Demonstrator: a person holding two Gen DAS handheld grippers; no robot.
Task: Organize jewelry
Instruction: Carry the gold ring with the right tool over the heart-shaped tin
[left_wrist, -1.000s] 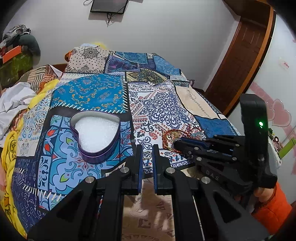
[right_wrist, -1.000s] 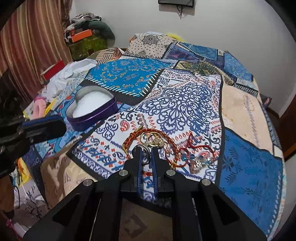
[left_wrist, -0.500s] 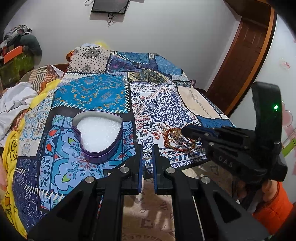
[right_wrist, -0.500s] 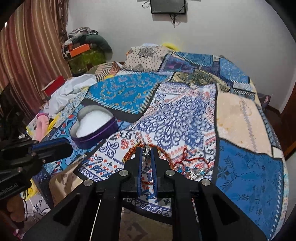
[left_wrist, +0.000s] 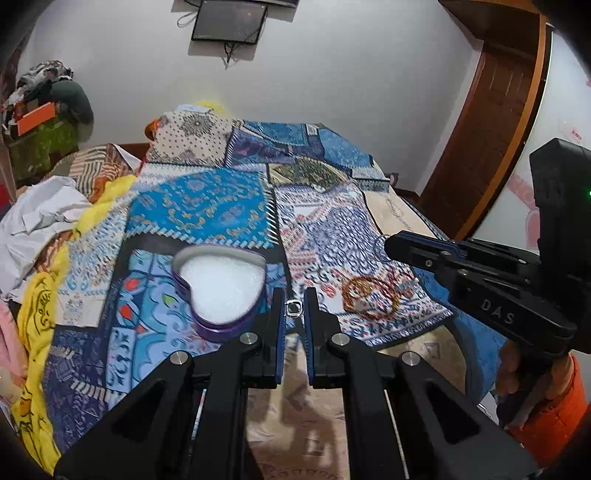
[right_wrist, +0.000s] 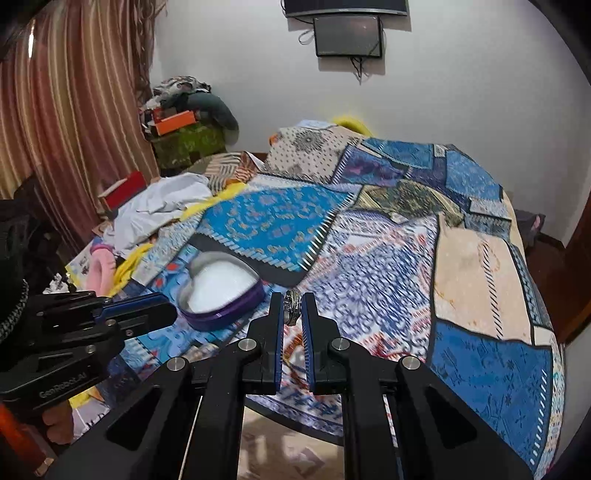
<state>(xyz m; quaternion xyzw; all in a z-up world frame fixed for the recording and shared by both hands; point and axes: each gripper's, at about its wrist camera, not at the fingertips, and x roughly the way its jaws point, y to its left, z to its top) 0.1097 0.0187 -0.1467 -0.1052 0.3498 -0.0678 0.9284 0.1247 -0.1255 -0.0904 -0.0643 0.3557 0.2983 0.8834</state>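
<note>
The right gripper (right_wrist: 291, 308) has its fingers clamped on a silver ring (right_wrist: 291, 306). The heart-shaped tin (right_wrist: 221, 291) lies on the bed, just left and slightly beyond. The left gripper (left_wrist: 293, 308), pinching a small buckle (left_wrist: 293, 307), hovers nearer the tin.

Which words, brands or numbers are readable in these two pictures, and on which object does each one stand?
"DAS" – on the side of the black right gripper, seen from the left wrist; it may be part of a longer word.
"GenRobot.AI" – on the body of the black left gripper, seen from the right wrist.
Print on the patterned patchwork bedspread: too blurred to read.
</note>
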